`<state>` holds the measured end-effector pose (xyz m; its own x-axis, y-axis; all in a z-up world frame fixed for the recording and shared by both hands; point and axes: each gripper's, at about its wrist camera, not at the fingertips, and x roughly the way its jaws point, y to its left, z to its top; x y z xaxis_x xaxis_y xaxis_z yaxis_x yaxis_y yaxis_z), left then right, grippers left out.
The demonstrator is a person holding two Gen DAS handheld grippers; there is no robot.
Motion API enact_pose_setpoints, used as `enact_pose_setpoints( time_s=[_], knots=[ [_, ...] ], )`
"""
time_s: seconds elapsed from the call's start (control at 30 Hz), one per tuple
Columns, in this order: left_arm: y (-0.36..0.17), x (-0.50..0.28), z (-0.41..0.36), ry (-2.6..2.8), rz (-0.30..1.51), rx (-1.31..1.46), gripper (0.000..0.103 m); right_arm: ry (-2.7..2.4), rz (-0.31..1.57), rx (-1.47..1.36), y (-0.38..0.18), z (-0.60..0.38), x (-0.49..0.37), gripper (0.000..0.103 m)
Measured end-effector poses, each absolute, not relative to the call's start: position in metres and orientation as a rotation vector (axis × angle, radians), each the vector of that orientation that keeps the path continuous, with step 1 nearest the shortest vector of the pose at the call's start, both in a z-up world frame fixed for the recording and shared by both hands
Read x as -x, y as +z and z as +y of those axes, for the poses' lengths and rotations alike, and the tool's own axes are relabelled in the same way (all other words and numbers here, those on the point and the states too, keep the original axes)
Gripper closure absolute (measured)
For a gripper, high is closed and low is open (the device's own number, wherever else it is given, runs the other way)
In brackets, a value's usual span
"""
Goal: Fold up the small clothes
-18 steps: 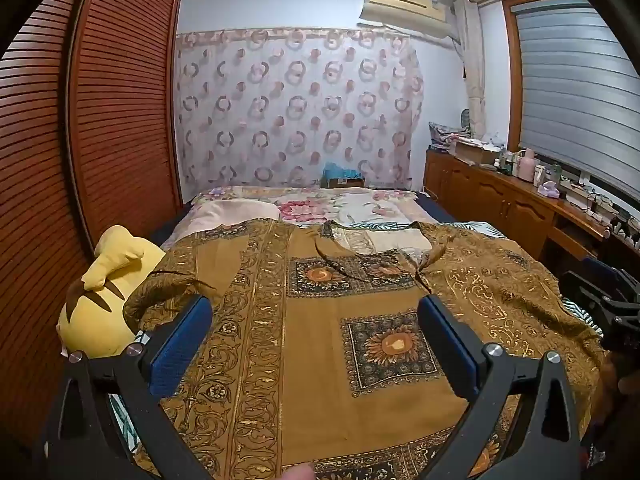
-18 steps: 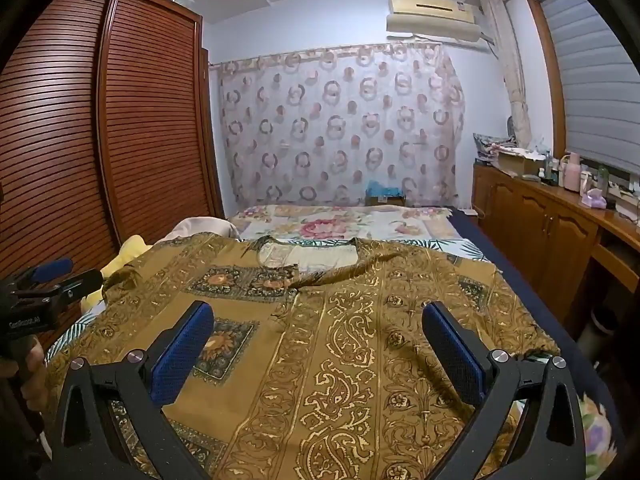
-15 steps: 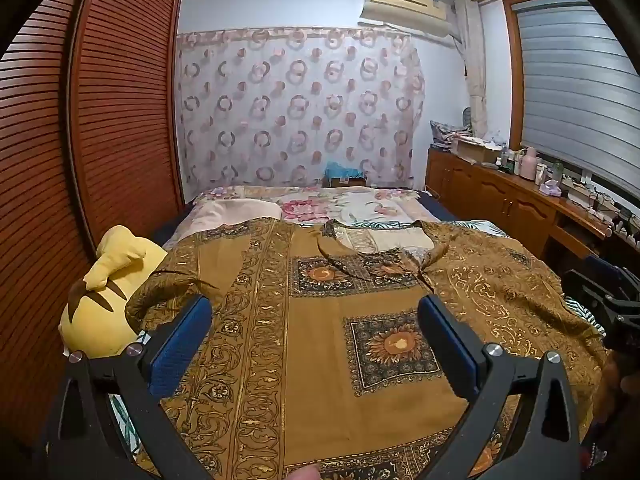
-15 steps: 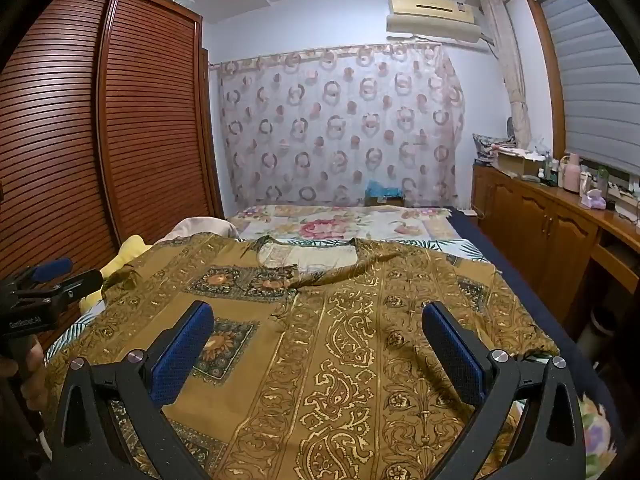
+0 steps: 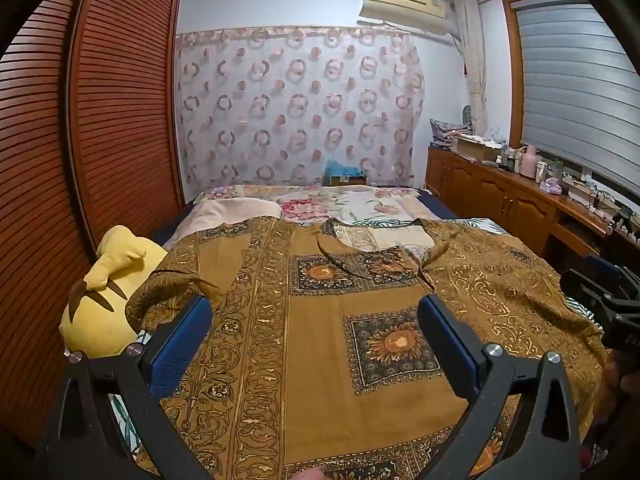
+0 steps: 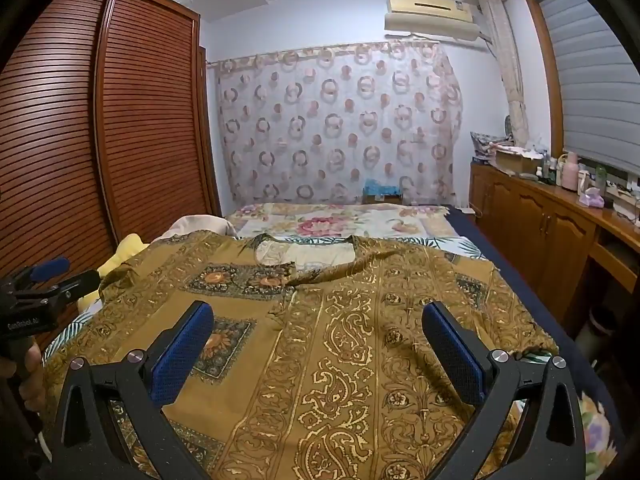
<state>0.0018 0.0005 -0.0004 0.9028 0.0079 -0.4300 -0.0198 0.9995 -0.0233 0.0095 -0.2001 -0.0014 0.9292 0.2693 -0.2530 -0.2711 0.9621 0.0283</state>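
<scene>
The bed (image 5: 448, 210) fills the bedroom. A gold shirt (image 5: 320, 340) lies flat, unfolded, under both hand-held grippers. Left hand-held gripper (image 5: 316, 336) and right hand-held gripper (image 6: 318, 340) gape wide, holding nothing. Folding hasn't started.

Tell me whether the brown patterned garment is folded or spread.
Spread: the brown patterned garment lies flat across the bed, neckline showing, no fold made.

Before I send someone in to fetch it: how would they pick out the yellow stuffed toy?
Find the slatted wooden wardrobe along the bed's left side. The yellow plush toy sits wedged between it and the brown patterned garment, the only plain bright-yellow thing there, with dark brown markings.
</scene>
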Motion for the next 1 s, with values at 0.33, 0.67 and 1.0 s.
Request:
enact_pose_setpoints(
  time_s=[0.33,0.67,1.0],
  knots=[
    [-0.0016,0.0006,0.0020,0.015,0.444,0.026,0.000,0.272,0.261,0.004,-0.0011,-0.2002,-0.0104,0.000],
    [-0.0015,-0.0014,0.0026,0.015,0.442,0.025,0.000,0.272,0.259,0.005,-0.0007,-0.1989,-0.0108,0.000],
    [0.0072,0.0020,0.0046,0.018,0.428,0.025,0.000,0.271,0.257,0.007,-0.0005,-0.1985,-0.0110,0.000]
  ],
)
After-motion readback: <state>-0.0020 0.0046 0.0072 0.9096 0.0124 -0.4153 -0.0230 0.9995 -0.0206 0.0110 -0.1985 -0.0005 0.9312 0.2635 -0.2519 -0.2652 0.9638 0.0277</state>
